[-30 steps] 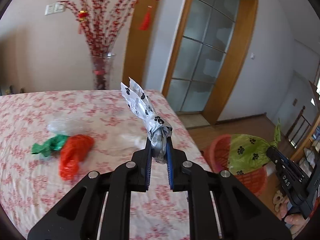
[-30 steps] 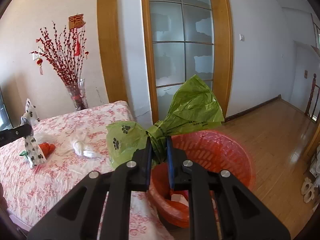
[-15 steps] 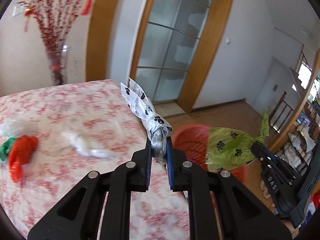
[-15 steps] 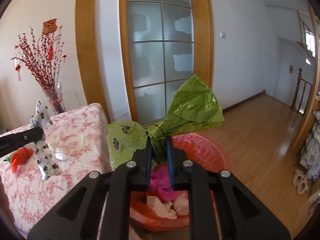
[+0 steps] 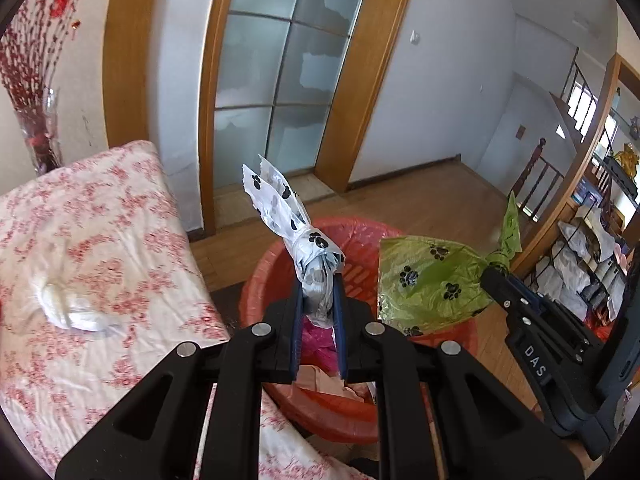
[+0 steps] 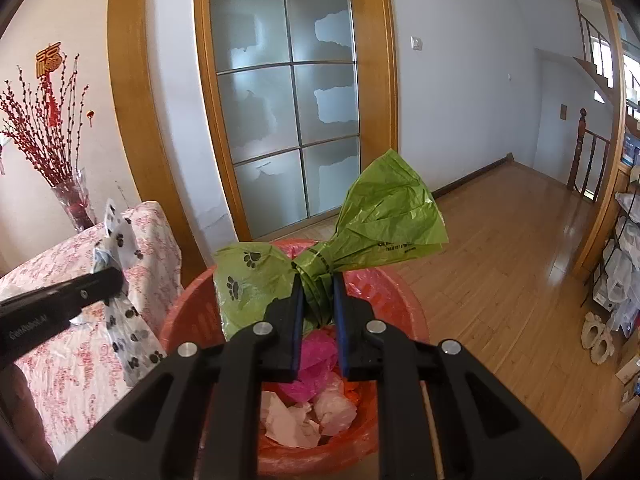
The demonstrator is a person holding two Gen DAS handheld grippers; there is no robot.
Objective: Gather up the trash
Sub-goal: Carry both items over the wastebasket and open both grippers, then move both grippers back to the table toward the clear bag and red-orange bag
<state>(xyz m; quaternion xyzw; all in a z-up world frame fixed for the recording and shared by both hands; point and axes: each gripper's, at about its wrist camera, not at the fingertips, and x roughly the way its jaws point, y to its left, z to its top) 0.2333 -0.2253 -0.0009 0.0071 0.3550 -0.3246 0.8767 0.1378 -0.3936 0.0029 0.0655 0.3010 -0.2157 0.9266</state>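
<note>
Beside the floral worktop [image 5: 100,240], a white paw-print bag [image 5: 316,276] is clamped in the left gripper [image 5: 318,312] and a green bag [image 6: 320,276] in the right gripper [image 6: 318,312] above the red bin [image 6: 400,300] at 6 o'clock; release is judged next.

- A bed [image 5: 120,216] with a white cover printed in red flowers fills the left of both views
- A crumpled white wad [image 5: 72,308] lies on the cover, well in from the edge
- The wooden floor [image 6: 500,248] runs from the bed to the far wall
- A red basket [image 6: 400,300] with a red liner stands on the floor, close against the bed's corner
- A pair of pale slippers [image 6: 598,338] sits on the floor at the right
</note>
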